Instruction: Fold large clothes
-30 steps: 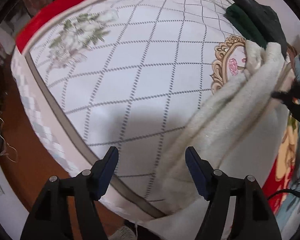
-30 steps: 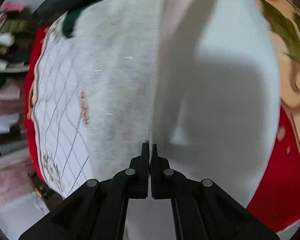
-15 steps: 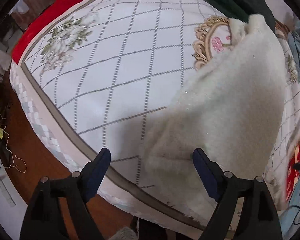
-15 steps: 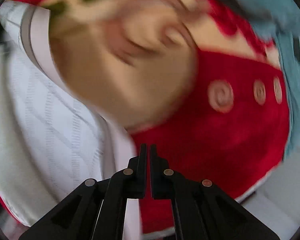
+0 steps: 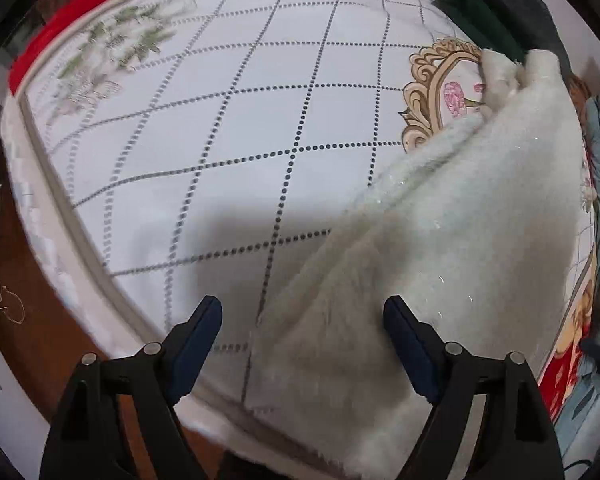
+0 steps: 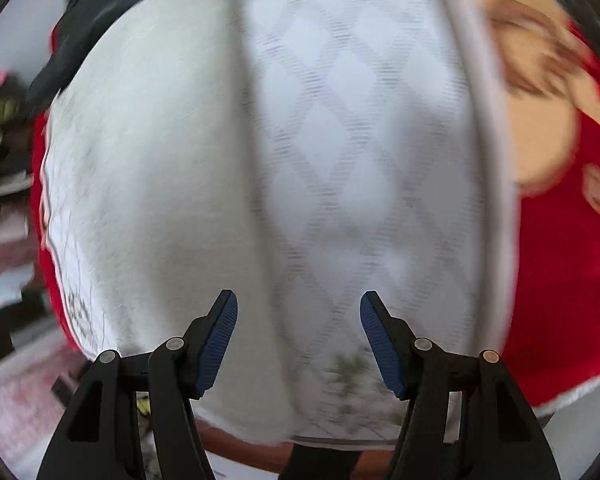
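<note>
The left gripper (image 5: pixel 302 336) hung over the garment (image 5: pixel 452 240) hem on the bed (image 5: pixel 220 120), jaws spread and closing, nothing pinched yet. The right gripper (image 6: pixel 298 334), jaws opening and empty, hung over the blurred garment edge. Next, I judged, each needed a corner pinch for the fold.

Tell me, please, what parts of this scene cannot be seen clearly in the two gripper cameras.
- Left wrist view: the white fleece garment runs past the bottom edge, so its full shape is unknown.
- Left wrist view: the dark clothes are cut by the lens rim.
- Right wrist view: motion blur smears the bedspread.
- Right wrist view: the room at the left edge is too blurred to identify.
</note>
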A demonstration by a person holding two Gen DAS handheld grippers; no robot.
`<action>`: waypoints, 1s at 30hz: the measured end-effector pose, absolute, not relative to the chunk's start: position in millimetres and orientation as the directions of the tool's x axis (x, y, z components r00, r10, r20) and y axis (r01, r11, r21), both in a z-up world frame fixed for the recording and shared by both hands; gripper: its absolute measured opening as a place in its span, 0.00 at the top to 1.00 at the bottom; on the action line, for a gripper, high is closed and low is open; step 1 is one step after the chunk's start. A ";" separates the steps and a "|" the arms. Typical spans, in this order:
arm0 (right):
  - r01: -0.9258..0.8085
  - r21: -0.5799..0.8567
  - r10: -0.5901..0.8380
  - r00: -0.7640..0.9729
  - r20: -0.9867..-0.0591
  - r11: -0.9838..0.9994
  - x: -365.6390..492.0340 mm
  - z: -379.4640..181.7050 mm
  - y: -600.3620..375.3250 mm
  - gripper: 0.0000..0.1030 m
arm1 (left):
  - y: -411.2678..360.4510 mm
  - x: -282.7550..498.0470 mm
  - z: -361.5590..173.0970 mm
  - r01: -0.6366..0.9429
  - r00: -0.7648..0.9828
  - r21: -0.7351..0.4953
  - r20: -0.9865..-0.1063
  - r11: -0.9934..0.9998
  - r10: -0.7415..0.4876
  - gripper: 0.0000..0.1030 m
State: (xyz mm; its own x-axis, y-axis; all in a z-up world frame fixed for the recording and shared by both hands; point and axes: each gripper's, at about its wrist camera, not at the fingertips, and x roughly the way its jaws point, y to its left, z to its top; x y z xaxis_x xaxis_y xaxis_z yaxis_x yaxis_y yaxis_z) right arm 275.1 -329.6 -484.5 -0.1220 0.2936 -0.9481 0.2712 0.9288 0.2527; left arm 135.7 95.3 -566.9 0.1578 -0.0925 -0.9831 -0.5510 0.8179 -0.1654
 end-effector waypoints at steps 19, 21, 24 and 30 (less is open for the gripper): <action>-0.063 0.272 0.263 -0.128 -0.956 0.960 467.6 -546.4 -77.8 0.72 | 125.2 110.4 -558.4 -0.569 0.224 -0.263 -0.961 0.779 -0.161 0.70; -0.142 0.291 0.276 -0.114 -0.954 0.946 465.9 -528.1 -75.7 0.70 | 130.8 112.1 -558.2 -0.588 0.220 -0.285 -0.957 0.757 -0.189 0.68; -0.133 0.411 0.405 -0.071 -0.912 0.902 455.4 -490.0 -121.2 0.50 | 133.6 109.7 -552.8 -0.605 0.244 -0.316 -0.947 0.731 -0.207 0.58; 0.049 0.365 0.358 0.104 -0.928 0.930 459.0 -477.5 -262.7 0.31 | 130.8 105.1 -542.8 -0.619 0.261 -0.253 -0.959 0.743 -0.109 0.15</action>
